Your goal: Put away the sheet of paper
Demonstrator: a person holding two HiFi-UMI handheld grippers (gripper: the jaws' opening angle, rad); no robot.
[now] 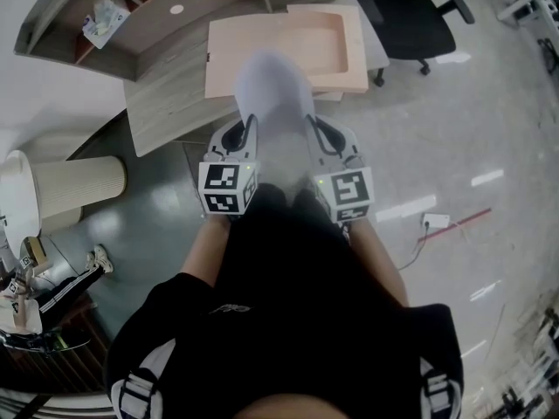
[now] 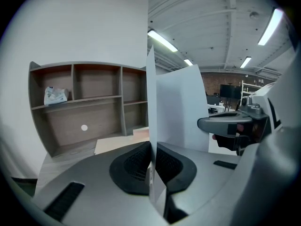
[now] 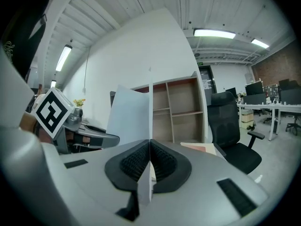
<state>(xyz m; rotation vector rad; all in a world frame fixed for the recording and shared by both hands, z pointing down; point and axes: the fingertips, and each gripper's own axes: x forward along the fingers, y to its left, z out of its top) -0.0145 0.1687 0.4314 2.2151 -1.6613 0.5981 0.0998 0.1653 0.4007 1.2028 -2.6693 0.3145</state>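
You reach both arms forward, side by side and tilted slightly down. Your left gripper (image 2: 151, 160) and right gripper (image 3: 150, 160) each pinch one edge of the sheet of paper (image 1: 274, 90), which bows upward between them, just beyond the jaws

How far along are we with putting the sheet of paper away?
Done: the sheet of paper is picked up, with the left gripper and the right gripper both shut on it. In hand: it hangs in the air, short of the desk and its beige tray. Left: bringing it to its place and letting go. Which spot it belongs in isn't clear.
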